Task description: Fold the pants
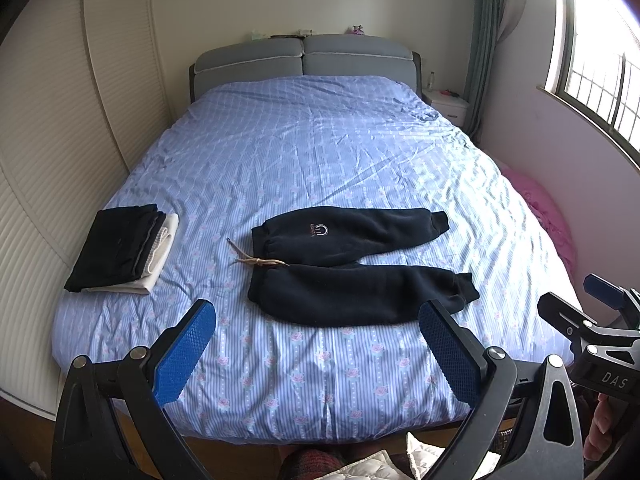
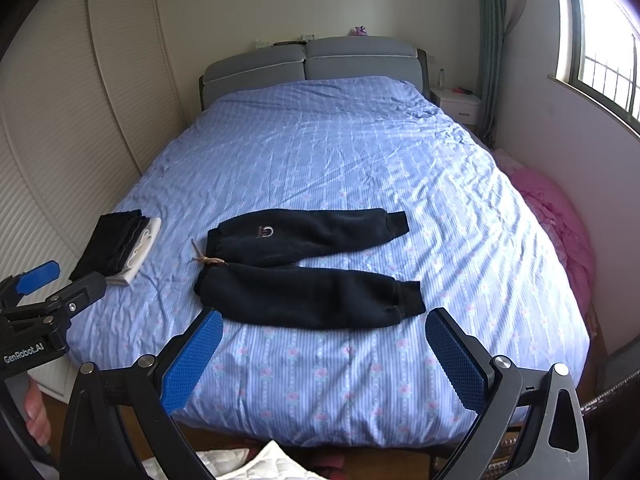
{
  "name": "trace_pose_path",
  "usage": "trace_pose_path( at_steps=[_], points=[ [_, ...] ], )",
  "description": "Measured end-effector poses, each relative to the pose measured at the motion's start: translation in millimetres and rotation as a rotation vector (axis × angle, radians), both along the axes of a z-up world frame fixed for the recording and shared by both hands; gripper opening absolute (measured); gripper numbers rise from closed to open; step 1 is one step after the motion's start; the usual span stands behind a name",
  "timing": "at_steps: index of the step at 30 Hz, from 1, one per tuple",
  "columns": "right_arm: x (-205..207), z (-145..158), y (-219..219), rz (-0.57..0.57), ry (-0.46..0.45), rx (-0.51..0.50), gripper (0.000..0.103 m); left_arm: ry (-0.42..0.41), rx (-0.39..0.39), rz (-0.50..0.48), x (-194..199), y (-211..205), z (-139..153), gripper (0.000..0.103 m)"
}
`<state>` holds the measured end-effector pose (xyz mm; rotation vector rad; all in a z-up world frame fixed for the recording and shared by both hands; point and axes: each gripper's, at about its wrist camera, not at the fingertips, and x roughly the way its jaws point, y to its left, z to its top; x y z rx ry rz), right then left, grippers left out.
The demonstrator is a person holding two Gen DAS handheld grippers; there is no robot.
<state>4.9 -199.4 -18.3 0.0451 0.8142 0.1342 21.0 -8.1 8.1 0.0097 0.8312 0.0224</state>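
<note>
One pair of dark sweatpants (image 1: pixel 352 268) lies flat on the bed (image 1: pixel 320 152), waistband left, cuffs right, long axis crosswise to both hand-held grippers. Left hand-held gripper (image 1: pixel 318 354) and right hand-held gripper (image 2: pixel 324 356) hover at the foot edge, jaws wide apart, holding nothing. Pants just ahead; left nearer waistband, right nearer cuffs. One folded clothes stack (image 1: pixel 120 250) sits far left.
</note>
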Motion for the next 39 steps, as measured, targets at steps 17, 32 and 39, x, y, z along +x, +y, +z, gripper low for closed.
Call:
trace_pose_path(
  at_steps=[17, 32, 39],
  points=[
    [40, -61, 3, -0.049, 0.156, 0.016, 0.103, 0.1, 0.055, 0.063, 31, 30, -48, 0.103],
    [142, -190, -2, -0.265, 0.427, -0.002, 0.102, 0.398, -0.067, 0.053, 152, 69, -187, 0.102],
    [182, -262, -32, -0.35, 0.588, 0.096, 0.089, 0.51, -0.12, 0.092, 201, 70, -251, 0.098]
  ],
)
